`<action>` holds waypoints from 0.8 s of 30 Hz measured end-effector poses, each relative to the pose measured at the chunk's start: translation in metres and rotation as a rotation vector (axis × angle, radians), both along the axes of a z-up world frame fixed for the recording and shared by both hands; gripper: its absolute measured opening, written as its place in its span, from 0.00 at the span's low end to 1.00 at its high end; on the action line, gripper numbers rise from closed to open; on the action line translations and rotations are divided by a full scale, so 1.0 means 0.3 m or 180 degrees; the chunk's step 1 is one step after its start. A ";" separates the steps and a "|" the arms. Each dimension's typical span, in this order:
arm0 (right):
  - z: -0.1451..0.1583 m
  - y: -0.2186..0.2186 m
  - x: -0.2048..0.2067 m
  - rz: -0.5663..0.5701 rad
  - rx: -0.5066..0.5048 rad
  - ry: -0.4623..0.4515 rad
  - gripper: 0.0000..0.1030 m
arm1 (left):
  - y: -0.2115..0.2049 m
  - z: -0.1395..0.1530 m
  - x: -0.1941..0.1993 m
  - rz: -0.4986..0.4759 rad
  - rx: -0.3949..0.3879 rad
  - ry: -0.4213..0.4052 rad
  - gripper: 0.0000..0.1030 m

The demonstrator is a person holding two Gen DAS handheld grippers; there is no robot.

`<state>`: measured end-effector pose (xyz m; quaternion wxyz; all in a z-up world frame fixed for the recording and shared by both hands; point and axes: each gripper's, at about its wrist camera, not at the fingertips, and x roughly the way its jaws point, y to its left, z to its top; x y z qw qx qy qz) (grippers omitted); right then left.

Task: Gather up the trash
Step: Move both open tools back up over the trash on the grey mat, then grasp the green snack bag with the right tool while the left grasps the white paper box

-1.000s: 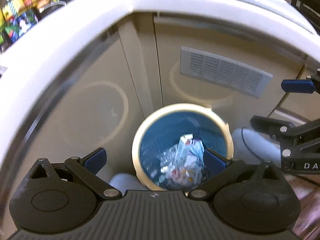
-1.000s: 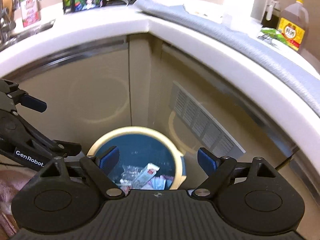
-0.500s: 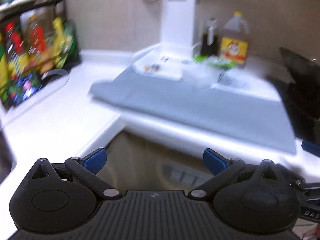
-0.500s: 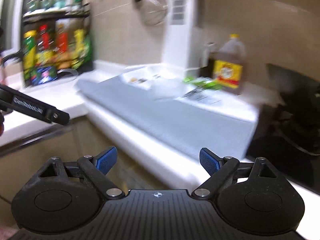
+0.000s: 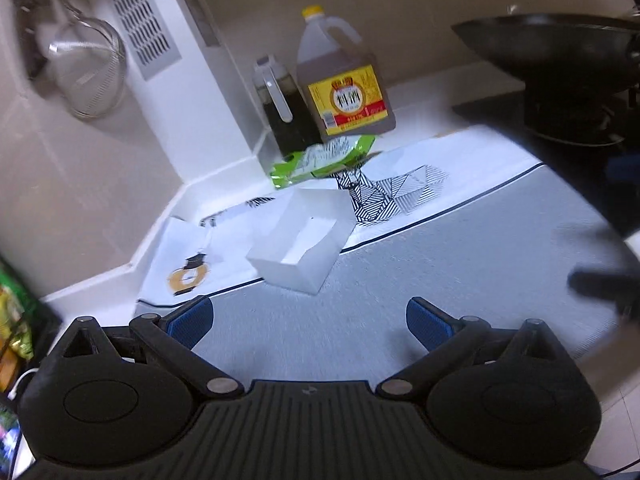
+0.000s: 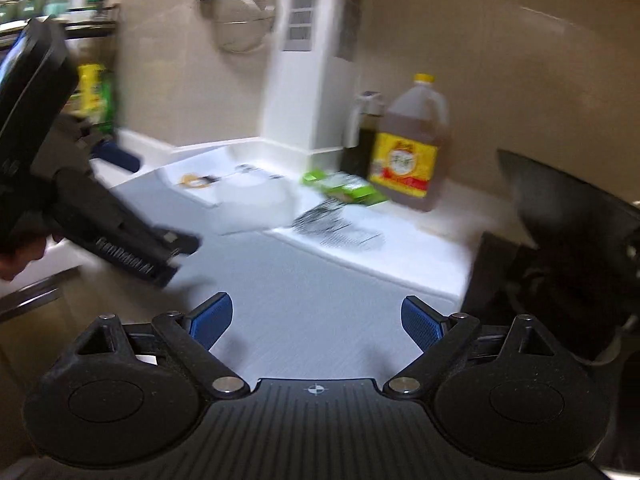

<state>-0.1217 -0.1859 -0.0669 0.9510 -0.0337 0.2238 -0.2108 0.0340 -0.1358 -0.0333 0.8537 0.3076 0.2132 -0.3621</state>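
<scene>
Trash lies on the counter's grey mat (image 5: 440, 264). An open white paper box (image 5: 302, 238) sits at the mat's back edge; it is blurred in the right wrist view (image 6: 256, 206). Beside it lie a green wrapper (image 5: 322, 158) (image 6: 346, 190), a black-and-white patterned paper (image 5: 394, 194) (image 6: 340, 228) and a white paper with an orange ring (image 5: 188, 268). My left gripper (image 5: 310, 320) is open and empty, above the mat in front of the box. My right gripper (image 6: 316, 318) is open and empty over the mat. The left gripper's body shows at the left in the right wrist view (image 6: 100, 216).
An oil jug (image 5: 344, 84) (image 6: 412, 148) and a dark bottle (image 5: 282, 108) stand in the back corner. A black wok (image 5: 560, 52) sits on the stove at right. A strainer (image 5: 86, 68) hangs on the wall. A rack with packets (image 6: 92, 92) stands at left.
Both grippers have risen from over the floor bin up to the counter top. The bin is out of view; the mat and the trash on it now fill both views.
</scene>
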 end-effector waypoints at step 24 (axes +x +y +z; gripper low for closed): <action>-0.028 -0.596 0.782 -0.0752 0.2041 -0.0671 0.95 | -0.128 -0.074 0.414 -0.0396 -0.0510 0.0750 1.00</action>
